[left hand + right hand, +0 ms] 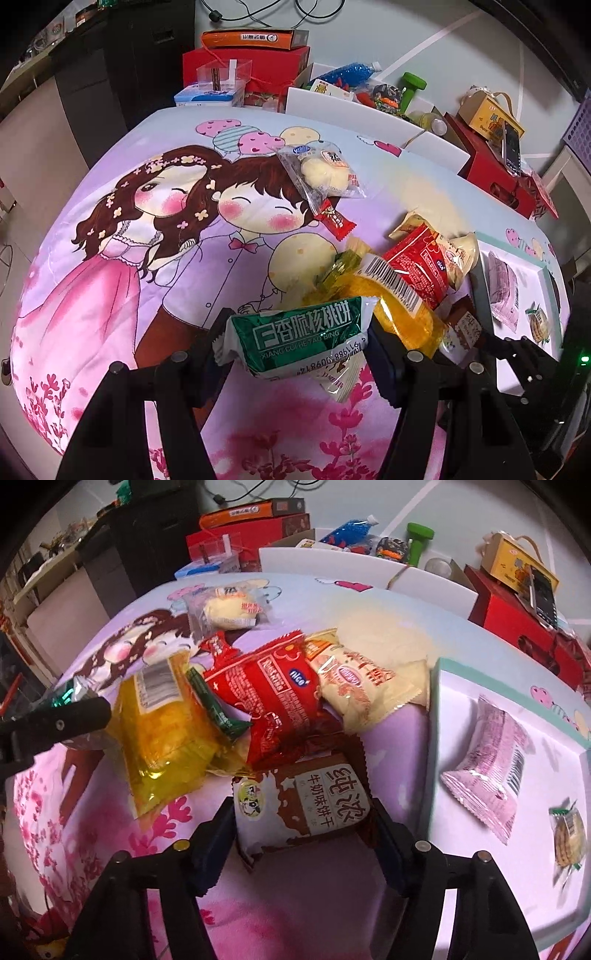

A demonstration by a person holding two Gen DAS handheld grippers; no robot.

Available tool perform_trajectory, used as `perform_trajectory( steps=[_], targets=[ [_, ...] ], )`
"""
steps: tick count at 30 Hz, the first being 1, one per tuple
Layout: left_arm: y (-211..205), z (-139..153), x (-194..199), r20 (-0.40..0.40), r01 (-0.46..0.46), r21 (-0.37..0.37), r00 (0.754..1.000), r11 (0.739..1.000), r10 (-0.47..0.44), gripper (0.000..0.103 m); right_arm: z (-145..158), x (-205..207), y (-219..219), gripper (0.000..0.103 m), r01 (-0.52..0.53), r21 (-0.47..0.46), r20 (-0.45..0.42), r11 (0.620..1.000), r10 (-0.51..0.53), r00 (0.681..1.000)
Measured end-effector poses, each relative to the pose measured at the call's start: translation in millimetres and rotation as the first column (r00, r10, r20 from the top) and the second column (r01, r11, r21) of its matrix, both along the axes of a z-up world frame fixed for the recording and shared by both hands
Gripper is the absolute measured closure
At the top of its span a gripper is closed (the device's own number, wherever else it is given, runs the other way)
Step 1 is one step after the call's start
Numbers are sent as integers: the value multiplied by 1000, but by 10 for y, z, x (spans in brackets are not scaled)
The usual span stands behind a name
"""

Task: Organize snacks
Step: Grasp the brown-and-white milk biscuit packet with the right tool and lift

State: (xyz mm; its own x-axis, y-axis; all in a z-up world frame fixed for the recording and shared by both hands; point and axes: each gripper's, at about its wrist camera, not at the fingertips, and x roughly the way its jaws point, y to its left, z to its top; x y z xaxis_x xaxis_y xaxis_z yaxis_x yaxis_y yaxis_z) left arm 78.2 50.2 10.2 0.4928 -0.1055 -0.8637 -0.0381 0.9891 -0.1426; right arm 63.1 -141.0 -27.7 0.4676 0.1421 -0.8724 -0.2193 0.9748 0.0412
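Green-and-white walnut-biscuit packet clamped crosswise between the two fingers of the left gripper, held above the cartoon-printed tablecloth at the near left edge of the snack pile. Brown-and-white milk-biscuit packet lying between the fingers of the right gripper, whose pads sit at both of its sides; whether they press it cannot be told, and the packet's far end is tucked under the red packet. The pile proper: yellow transparent packet with a barcode label on the left, a narrow dark-green stick packet lying between it and the red packet, and a cream packet on the right, partly under the red one. Farther back, apart from the pile, a clear packet holding a pale bun, with a small red candy wrapper touching its near corner. To the right of the pile, a shallow teal-rimmed tray holding a pink packet and, nearer the camera, a clear packet of round biscuits. Beyond the table's far edge: red boxes, an orange box stacked on them, and a white box of mixed items.
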Motion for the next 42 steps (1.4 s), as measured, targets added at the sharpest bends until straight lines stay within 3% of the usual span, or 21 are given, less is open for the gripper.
perform_trajectory(
  steps=[8,9,10,15,28,42],
  targets=[
    [-11,147,-42,49,-4,5,999,1000,4,35,233,-72,-90,33,21,7,53,1000,-22,998],
    [-17,148,-41,49,-3,7,999,1000,2,35,236,-72,-93,36,20,2,54,1000,-20,998],
    [-23,145,-39,46,-1,9,999,1000,0,35,232,-68,-94,48,20,-5,51,1000,-19,999],
    [-41,140,-37,44,2,14,999,1000,-3,35,204,-46,-166,48,38,11,30,999,-38,999],
    [-54,67,-16,15,16,19,1000,1000,-17,35,-50,-88,-16,29,-54,-47,-65,997,50,997],
    [-41,44,-5,4,14,16,1000,1000,-14,35,-239,-173,221,25,-132,-143,-101,981,118,988]
  ],
)
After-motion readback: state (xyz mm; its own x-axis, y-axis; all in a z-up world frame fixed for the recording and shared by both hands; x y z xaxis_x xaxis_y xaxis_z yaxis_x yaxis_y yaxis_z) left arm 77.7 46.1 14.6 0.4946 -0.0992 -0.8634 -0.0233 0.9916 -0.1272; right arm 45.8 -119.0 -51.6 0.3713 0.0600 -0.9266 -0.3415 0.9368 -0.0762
